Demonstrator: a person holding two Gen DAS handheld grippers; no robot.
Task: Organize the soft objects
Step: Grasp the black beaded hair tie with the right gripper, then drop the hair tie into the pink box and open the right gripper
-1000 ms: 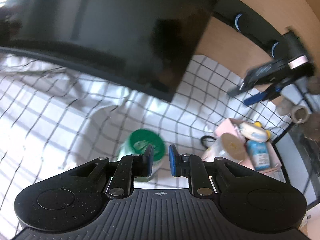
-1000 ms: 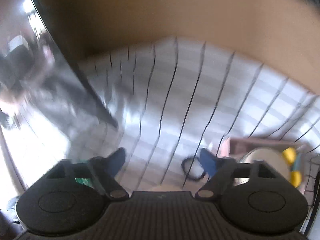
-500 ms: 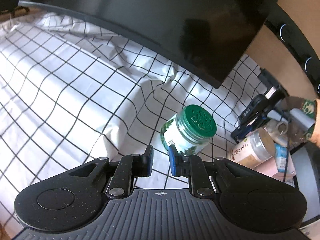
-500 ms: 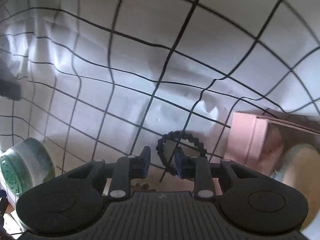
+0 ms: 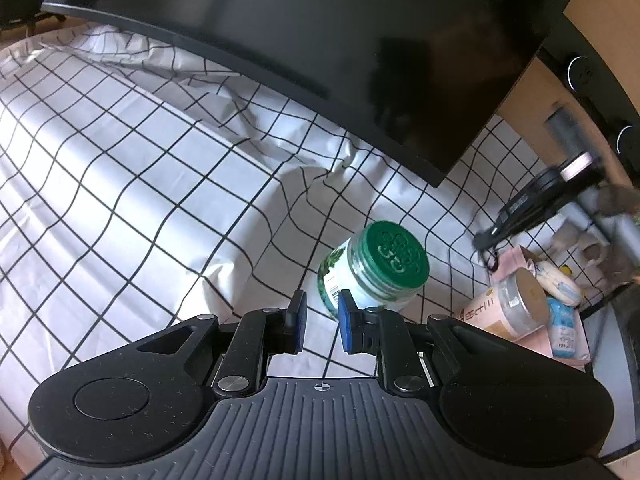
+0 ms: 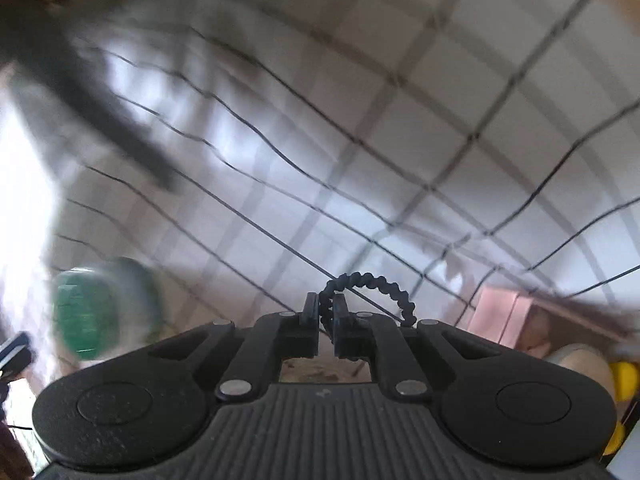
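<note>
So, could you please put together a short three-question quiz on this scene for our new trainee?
1. True or false: the right gripper is shut on the black hair tie.
2. Multiple choice: the lid of the jar beyond the left gripper is A) red, B) green, C) yellow.
3. Fill in: the jar stands on a white cloth with a black ____ pattern.

Key:
1. True. The jaws are pinched on one end of the loop.
2. B. The left gripper's jaws stand slightly apart and hold nothing.
3. Grid.
</note>
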